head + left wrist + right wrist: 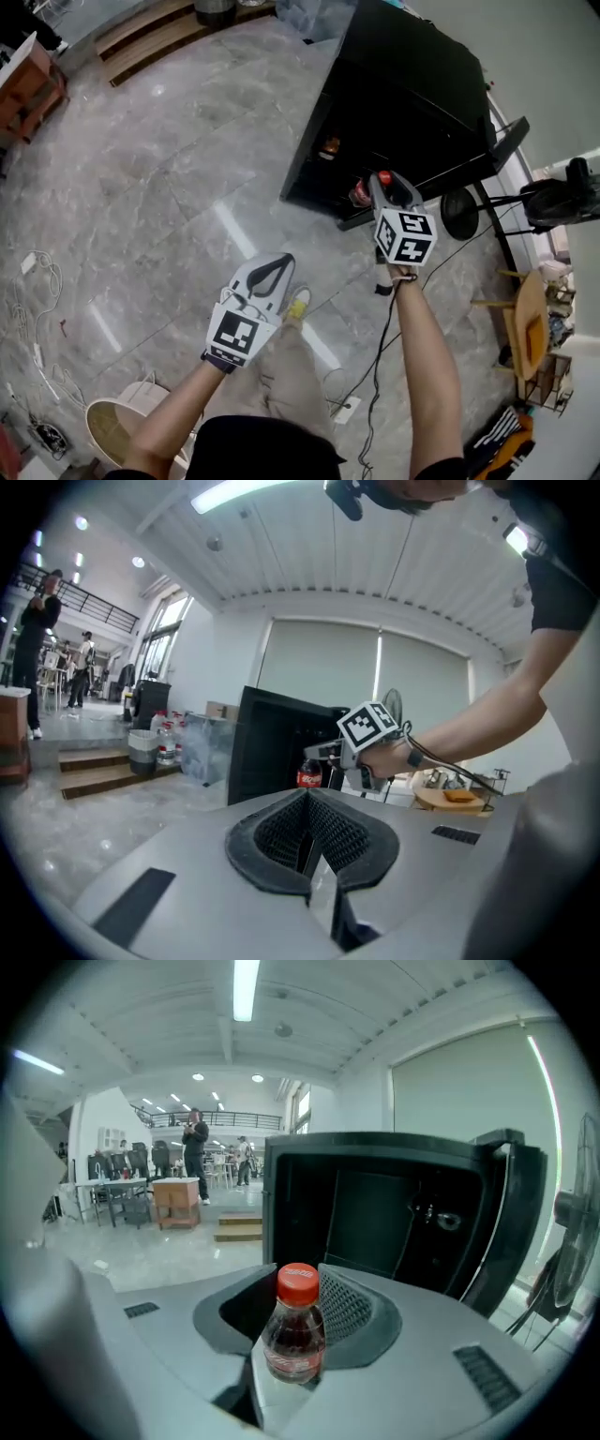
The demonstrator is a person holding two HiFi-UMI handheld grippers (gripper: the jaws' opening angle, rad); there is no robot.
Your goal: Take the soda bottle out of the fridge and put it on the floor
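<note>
Grey marble floor, big open room. A black fridge stood on it with its door swung open to the side.

- Fridge: the right gripper view showed a dark compartment. The head view showed one small orange item on an inner shelf; couldn't tell what it was.
- Soda bottle: red cap, red label, dark liquid, roughly upright. It was outside the fridge, just in front of the open compartment and off the floor.
- Right claw: clenched on the soda bottle, with both pads against its body below the cap. It was held out toward the fridge opening.
- Left claw: jaws pressed together with nothing between them. It was held lower and closer to the person, well apart from the fridge.
- Other containers:
  - A round pale bin sat on the floor by the person's left side; contents not readable.
  - Farther back, the left gripper view showed a small waste bin with clear bottles just beside it.
- A standing fan was beside the fridge door.
</note>
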